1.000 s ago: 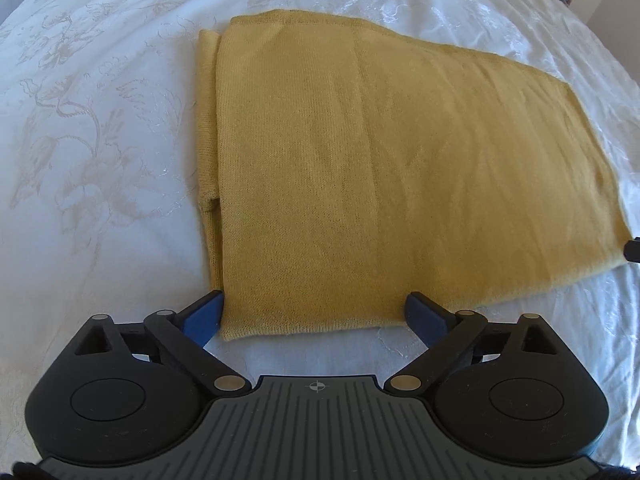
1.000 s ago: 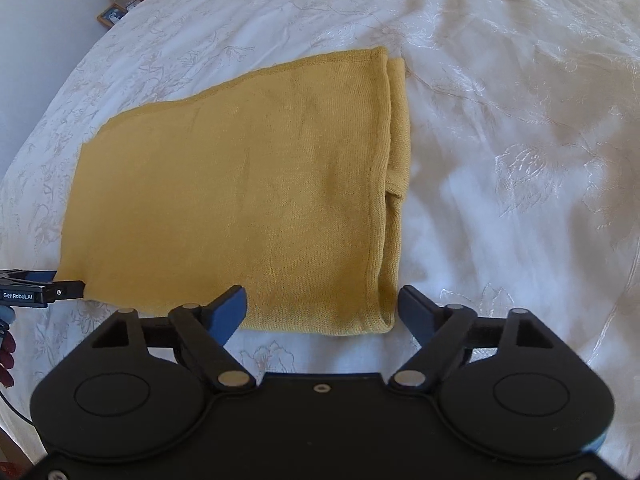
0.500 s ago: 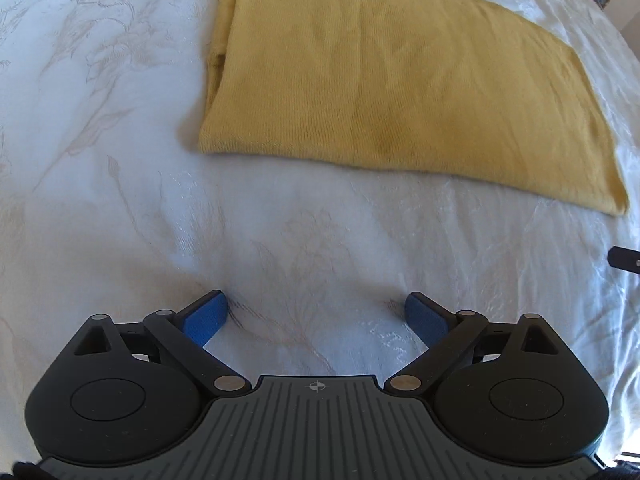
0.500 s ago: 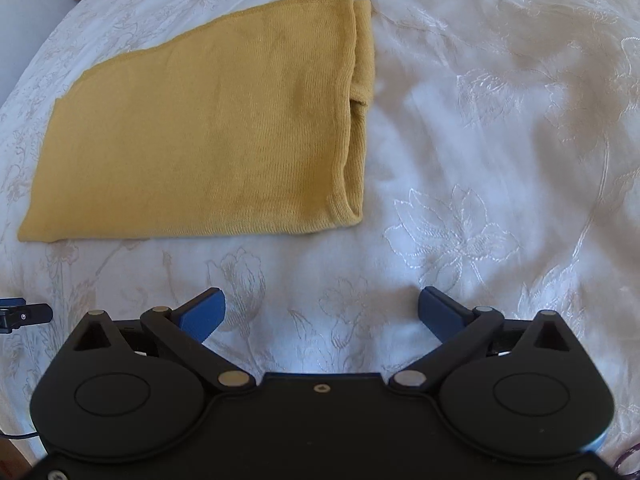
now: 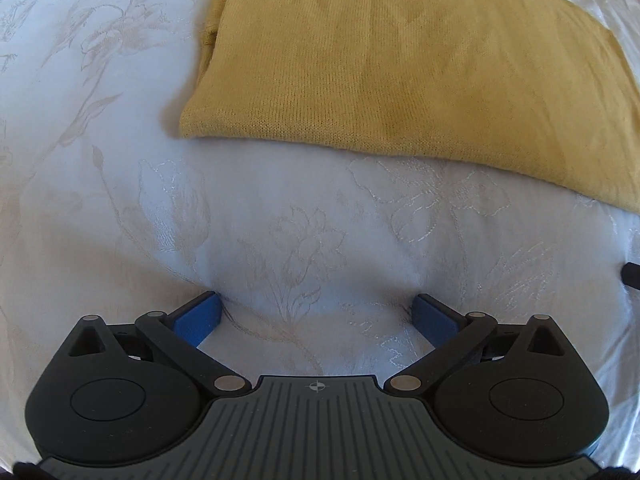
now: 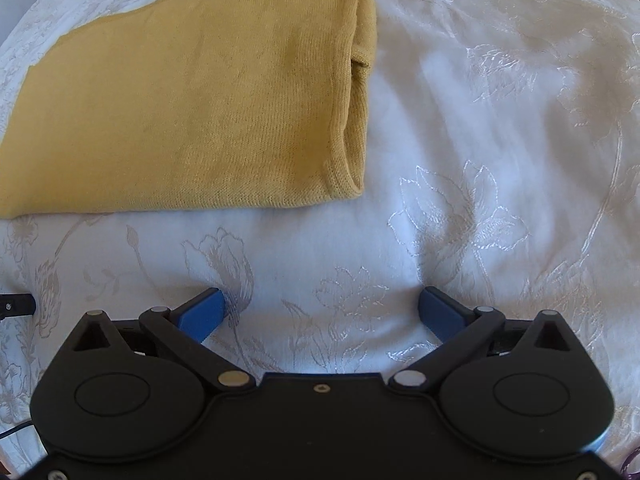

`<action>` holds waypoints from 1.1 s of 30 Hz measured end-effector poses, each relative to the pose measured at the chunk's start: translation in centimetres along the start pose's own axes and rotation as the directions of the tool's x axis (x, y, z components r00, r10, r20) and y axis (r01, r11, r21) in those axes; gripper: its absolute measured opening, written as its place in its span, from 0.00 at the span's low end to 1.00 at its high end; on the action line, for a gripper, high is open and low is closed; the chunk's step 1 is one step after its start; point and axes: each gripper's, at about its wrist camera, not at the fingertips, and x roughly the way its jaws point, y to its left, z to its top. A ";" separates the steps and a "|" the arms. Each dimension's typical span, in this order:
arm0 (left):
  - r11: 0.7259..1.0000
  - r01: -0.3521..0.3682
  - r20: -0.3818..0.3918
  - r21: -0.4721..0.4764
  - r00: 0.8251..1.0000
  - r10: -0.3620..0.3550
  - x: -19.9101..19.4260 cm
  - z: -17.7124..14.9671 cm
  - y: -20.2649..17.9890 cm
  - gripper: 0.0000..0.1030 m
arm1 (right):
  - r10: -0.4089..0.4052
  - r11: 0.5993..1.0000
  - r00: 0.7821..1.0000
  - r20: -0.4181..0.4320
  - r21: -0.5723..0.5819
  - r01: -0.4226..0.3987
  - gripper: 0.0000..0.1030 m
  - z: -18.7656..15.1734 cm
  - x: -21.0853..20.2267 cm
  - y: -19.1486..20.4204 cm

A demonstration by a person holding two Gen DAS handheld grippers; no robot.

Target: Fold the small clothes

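Mustard-yellow knit garment lay folded flat on white embroidered bedspread, doubled edge twd right side. Both grippers had backed off since 1 s ago: left gripper & right gripper sat near garment's front edge, jaws wide, holding nothing. Fold prob. done or pausing before next.

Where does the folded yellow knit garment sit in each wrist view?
Left wrist: folded yellow knit garment fills the upper centre and right, stacked edges at its left.
Right wrist: it fills the upper left, stacked edges at its right.
Shared landmark: white floral-embroidered bedspread beneath it.
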 end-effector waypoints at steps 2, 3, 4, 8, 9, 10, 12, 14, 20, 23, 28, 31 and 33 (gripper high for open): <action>1.000 -0.002 0.018 -0.009 1.000 0.002 0.1 -0.3 -0.1 1.00 | 0.001 1.000 1.000 0.022 -0.005 -0.001 1.00 -0.3 -0.1 0.0; 1.000 -0.003 0.025 -0.010 1.000 0.003 -0.1 -1.0 -0.4 1.00 | 0.003 1.000 1.000 0.027 -0.007 -0.003 1.00 -0.4 -0.1 0.0; 1.000 -0.002 0.025 -0.009 1.000 0.002 -0.1 -1.1 -0.4 1.00 | 0.005 1.000 1.000 0.028 -0.006 -0.005 1.00 -0.3 -0.2 0.0; 1.000 0.002 -0.053 -0.012 0.999 -0.003 -0.1 0.4 -0.7 0.98 | 0.013 1.000 1.000 0.027 -0.015 -0.012 1.00 -0.5 -0.2 -0.2; 1.000 0.007 -0.050 -0.027 0.999 -0.008 -0.5 0.9 -0.7 0.89 | 0.014 1.000 1.000 0.025 -0.019 -0.014 1.00 -0.5 -0.1 -0.2; 0.999 0.008 -0.030 -0.038 1.000 -0.010 -1.2 1.3 -0.9 0.85 | 0.017 1.000 1.000 0.024 -0.024 -0.016 1.00 -0.4 -0.1 -0.2; 0.999 0.009 0.010 -0.052 1.000 -0.009 -2.5 2.2 -1.4 0.78 | 0.023 0.999 0.999 0.024 -0.035 -0.022 1.00 -0.2 0.0 -0.2; 0.998 0.021 0.064 -0.057 0.998 -0.018 -4.1 3.3 -2.2 0.78 | 0.030 0.999 0.999 0.027 -0.039 -0.028 1.00 -0.1 0.0 -0.5; 1.000 0.010 0.178 0.013 0.984 -0.012 -5.8 9.5 -6.1 0.78 | 0.045 0.998 0.998 0.039 -0.050 -0.043 1.00 -0.4 0.3 -1.1; 0.999 -0.004 0.203 0.039 0.979 -0.004 -5.3 12.3 -7.3 0.78 | 0.052 0.997 0.998 0.040 -0.050 -0.050 1.00 -0.7 0.7 -1.8; 0.993 -0.042 0.227 0.108 0.974 0.017 -4.3 16.5 -10.2 0.77 | 0.065 0.997 0.998 0.026 -0.044 -0.064 1.00 -0.9 0.5 -2.4; 0.991 -0.040 0.214 0.125 0.977 0.012 -3.3 17.9 -11.4 0.77 | 0.075 0.996 0.997 0.011 -0.039 -0.074 1.00 -0.4 0.2 -2.6; 0.990 -0.036 0.200 0.136 0.980 0.008 -2.7 18.4 -12.0 0.77 | 0.081 0.996 0.997 0.006 -0.035 -0.080 1.00 -0.3 0.3 -2.9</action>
